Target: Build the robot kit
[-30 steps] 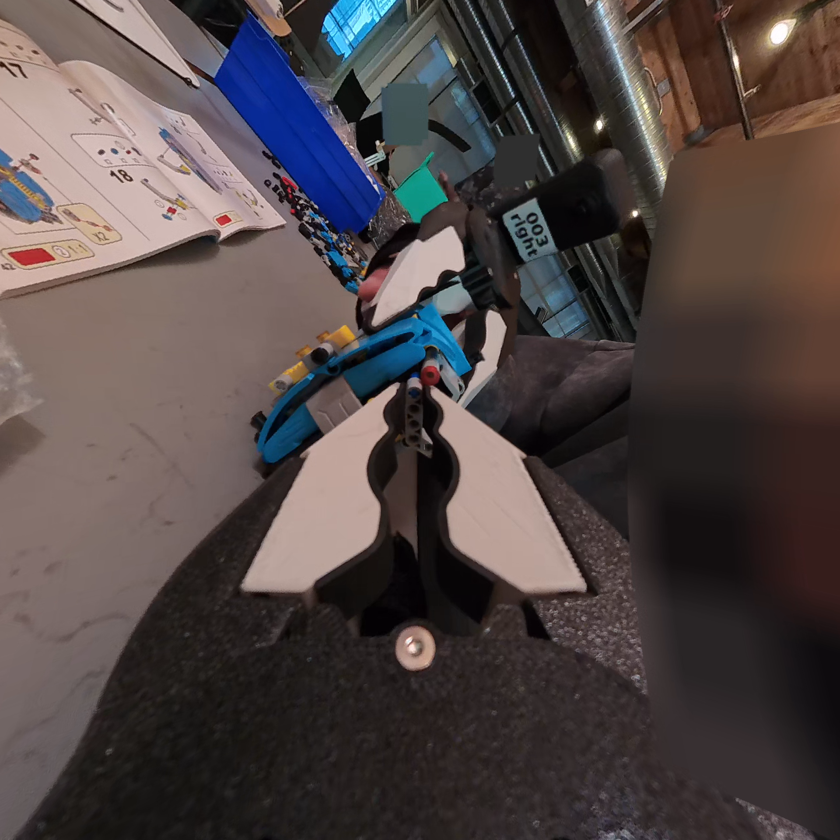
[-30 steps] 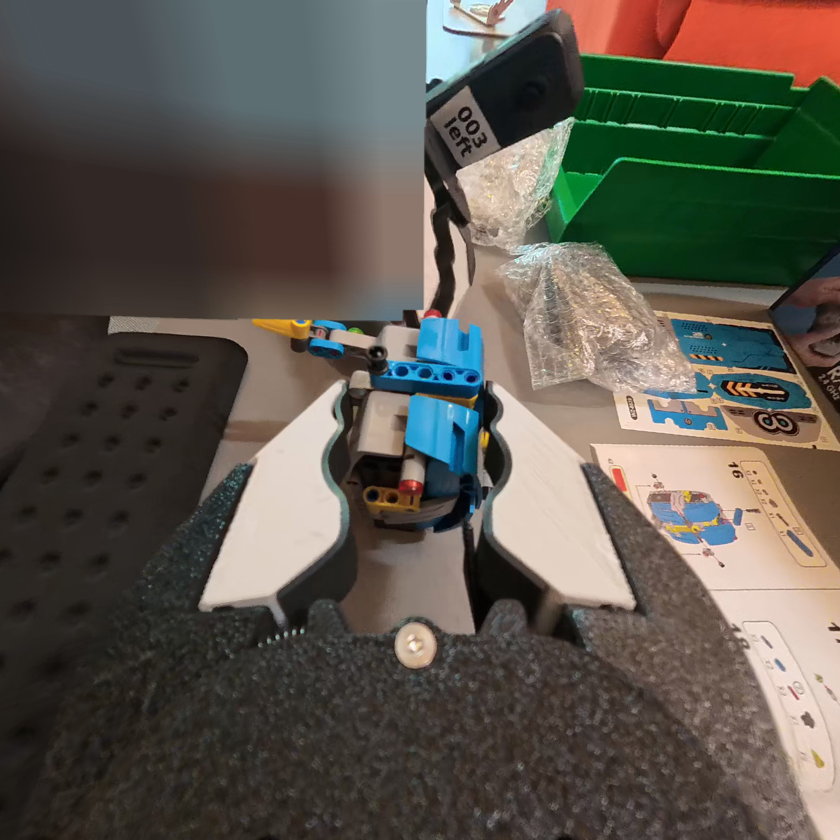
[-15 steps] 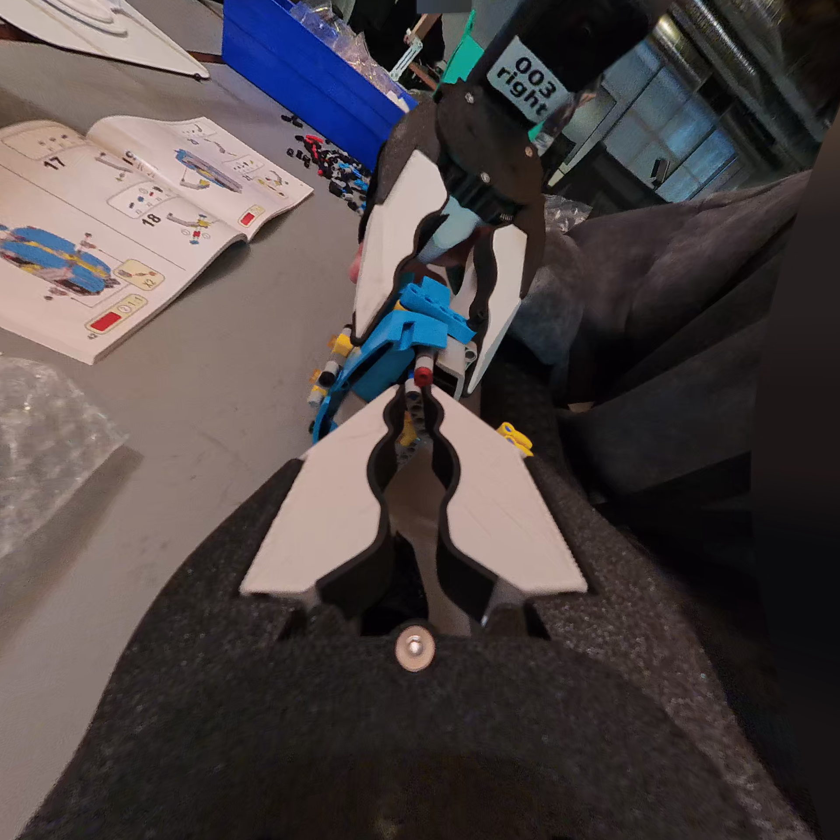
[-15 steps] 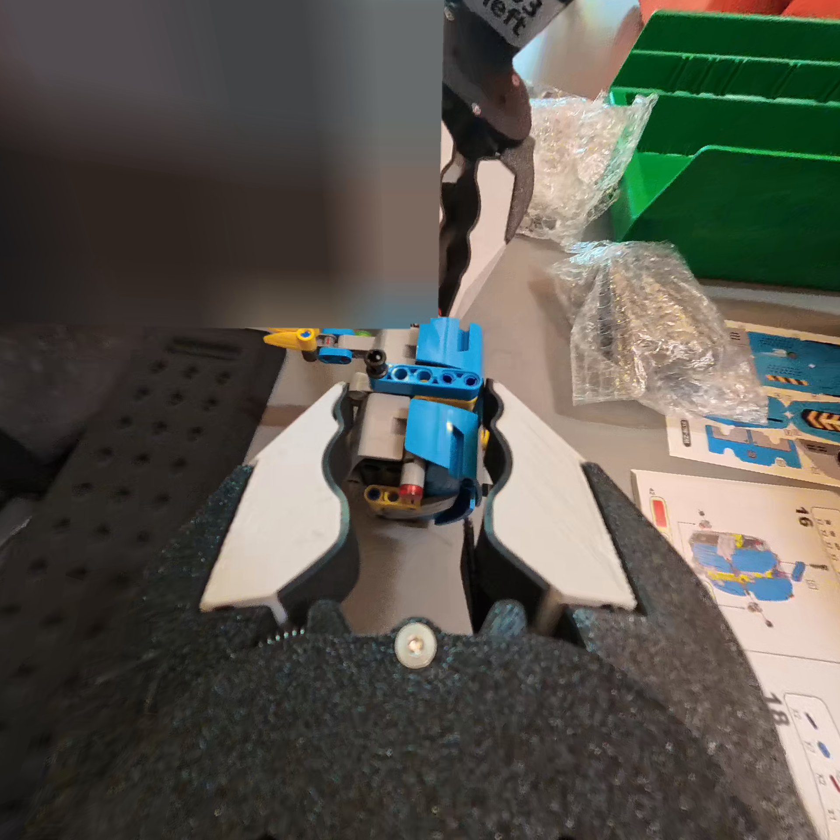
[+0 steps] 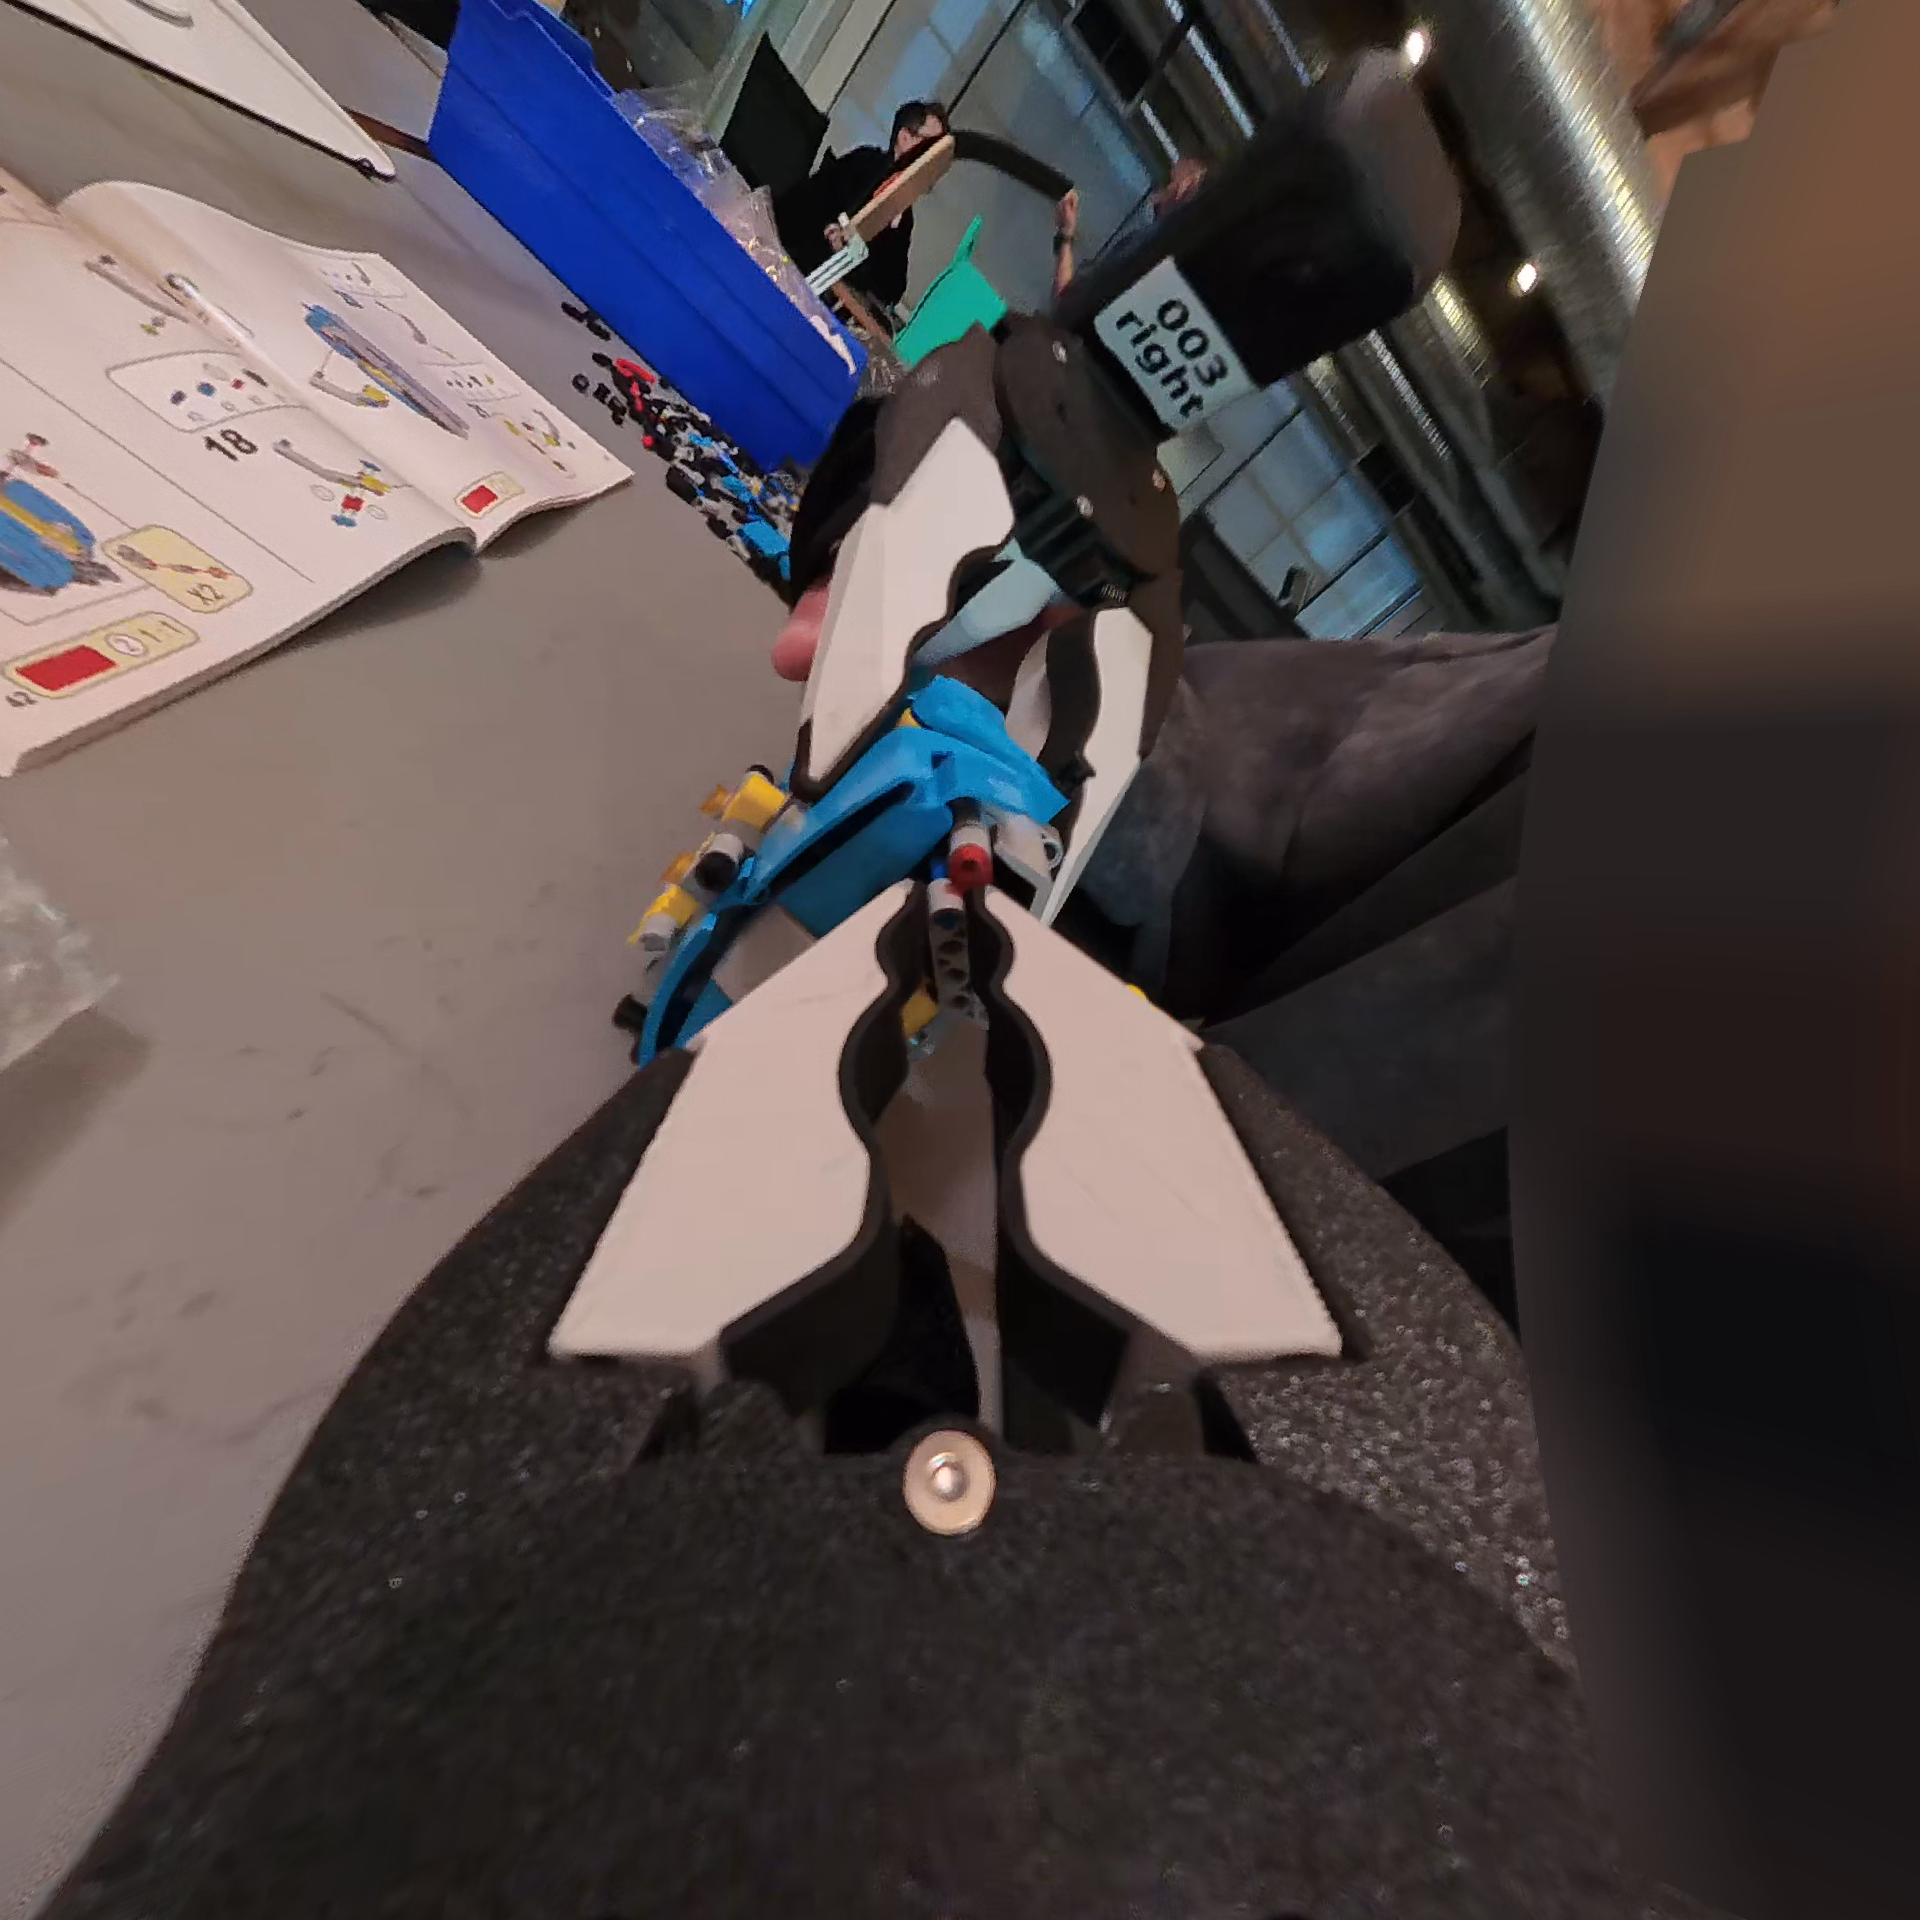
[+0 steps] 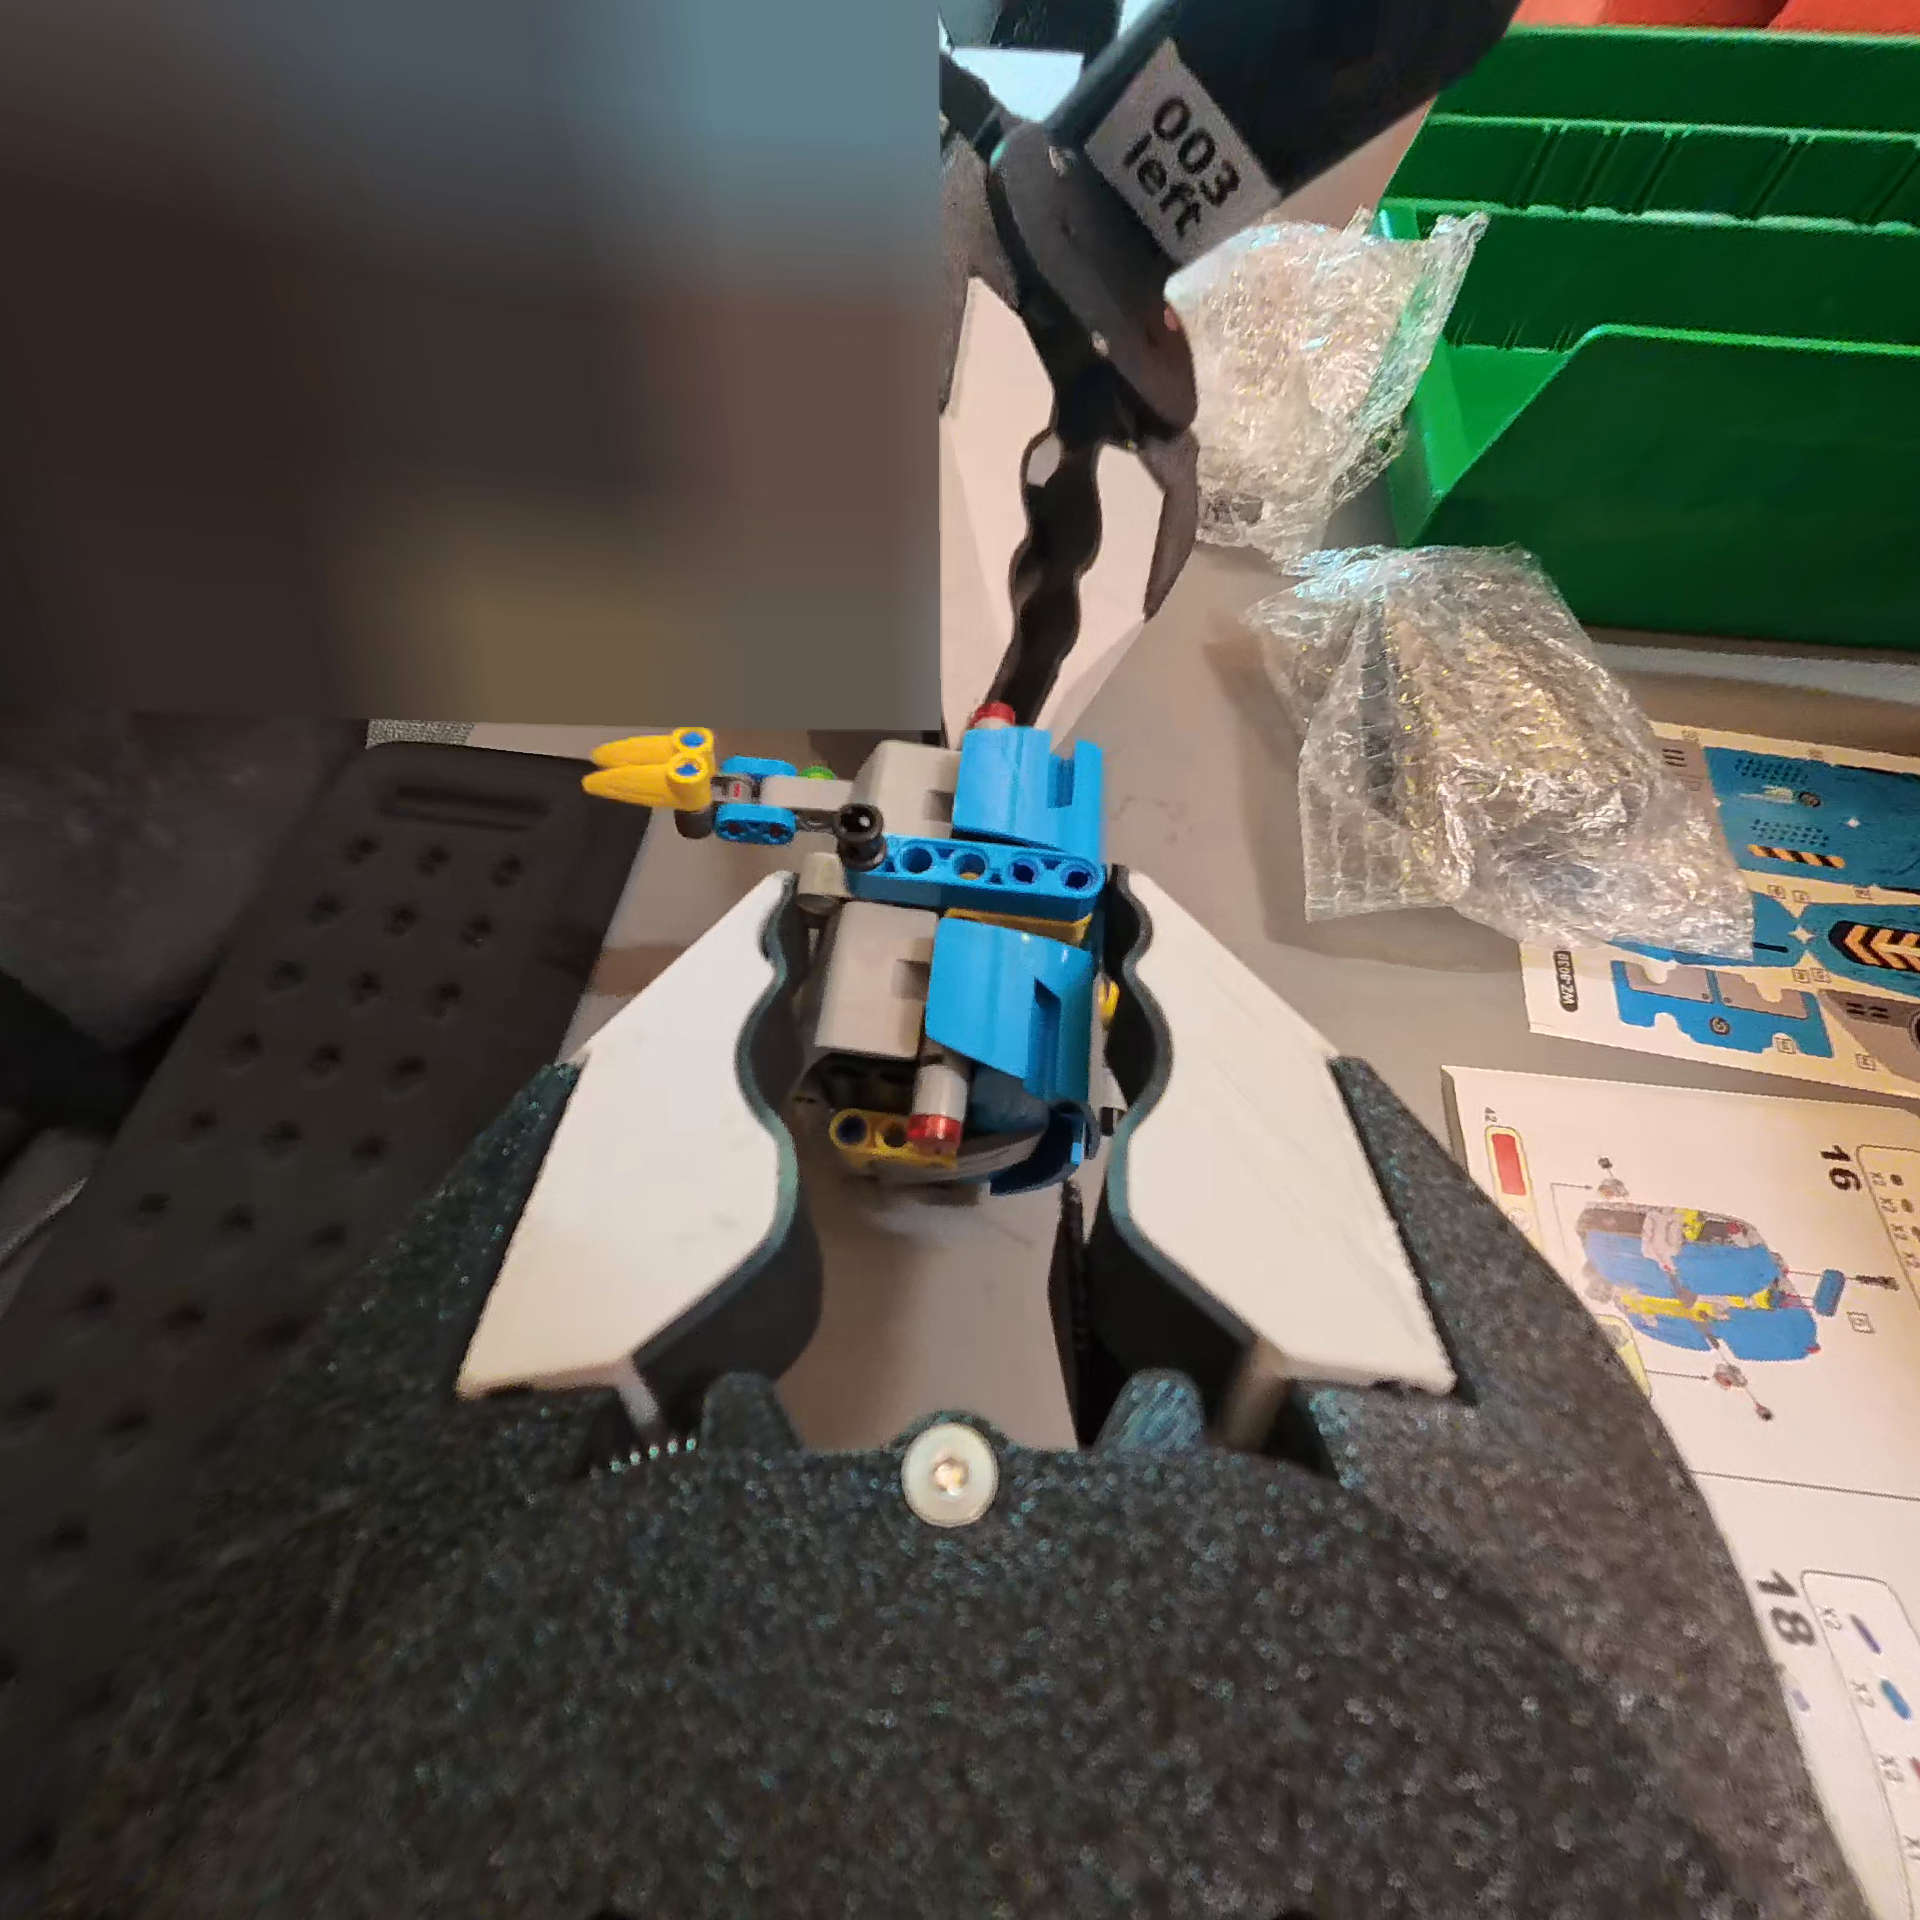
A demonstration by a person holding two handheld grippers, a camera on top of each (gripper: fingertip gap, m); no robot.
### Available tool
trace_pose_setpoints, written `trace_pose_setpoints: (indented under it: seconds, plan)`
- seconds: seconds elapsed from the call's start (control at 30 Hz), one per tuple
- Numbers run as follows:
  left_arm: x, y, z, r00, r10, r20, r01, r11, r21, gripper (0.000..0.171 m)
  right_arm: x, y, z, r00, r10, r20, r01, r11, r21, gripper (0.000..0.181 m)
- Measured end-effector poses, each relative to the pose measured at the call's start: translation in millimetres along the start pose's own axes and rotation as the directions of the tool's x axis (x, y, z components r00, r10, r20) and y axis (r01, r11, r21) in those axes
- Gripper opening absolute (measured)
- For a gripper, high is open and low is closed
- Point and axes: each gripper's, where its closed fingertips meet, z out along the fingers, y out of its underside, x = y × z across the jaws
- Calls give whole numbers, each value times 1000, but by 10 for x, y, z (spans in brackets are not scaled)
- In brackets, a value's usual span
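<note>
Model: your blue brick model (image 6: 966,956) sits between both grippers, above the grey table (image 5: 343,935); in the right wrist view it is at the centre, in the left wrist view at about 12 o'clock from your fingertips.
Right gripper: your right gripper (image 6: 961,904) is clenched on the blue brick model, one white finger (image 6: 665,1122) pressing the grey side and the other the blue curved side.
Left gripper: your left gripper (image 5: 948,940) is pinched on a thin grey beam with holes (image 5: 951,961) that stands out from the model; its jaws are nearly together, with only the beam in the gap.
Red pin: a red-tipped pin (image 5: 968,860) shows just beyond your left fingertips, touching the model.
Yellow claws: two yellow pointed pieces (image 6: 649,777) stick out from the model at 10 o'clock in the right wrist view, on a small blue and grey arm.
Booklet: an open instruction booklet (image 5: 208,468) lies on the table at 10 o'clock in the left wrist view.
Loose parts: small black, blue and red pieces (image 5: 707,457) lie near a blue bin (image 5: 623,229), at 11 o'clock.
Bags: two crumpled clear plastic bags (image 6: 1455,748) lie at 2 o'clock in the right wrist view, beside a green bin (image 6: 1662,395).
Sticker sheet: a blue sticker sheet (image 6: 1745,935) lies partly under the nearer bag.
Mat: a black perforated mat (image 6: 270,1039) lies at 9 o'clock.
</note>
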Motion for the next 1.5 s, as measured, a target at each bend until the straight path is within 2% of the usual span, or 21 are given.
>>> trace_pose_setpoints:
  seconds: [0.2,0.3,0.5,0.77,1.1,1.23,1.3,1.4,1.43,1.5]
  plan:
    - [37,-29,32,977,-175,-118,181,983,39,5,-27,-7,-16,1000,-16,-12,16,1000,1,56]
    - [51,-34,43,970,-196,-143,205,978,46,5,-46,-9,-28,1000,-6,-4,6,1000,18,56]
    - [5,-41,39,997,-71,-17,72,996,55,6,20,2,-41,998,-2,-64,2,1000,2,57]
    - [-3,-71,-59,996,-88,-11,88,991,98,7,66,19,-42,997,16,-76,-15,1000,12,57]
    - [-68,119,-40,996,27,89,-26,1000,-14,5,95,25,-59,996,26,-84,-23,999,33,58]
    - [-18,149,-41,995,64,75,-61,997,-40,5,96,9,-86,994,19,-105,-15,999,42,59]
    - [61,100,-82,993,103,59,-101,995,-23,5,123,-81,-184,987,-3,-160,14,997,72,67]
    - [273,-5,-143,979,202,13,-202,979,19,5,62,-411,-412,971,-35,-237,78,982,174,52]
    - [349,-29,-150,971,240,-2,-240,970,32,5,-14,-502,-437,973,-40,-228,86,977,194,46]
    - [520,-45,-143,948,316,-48,-313,948,57,5,-220,-562,-320,991,-3,-130,28,982,185,36]
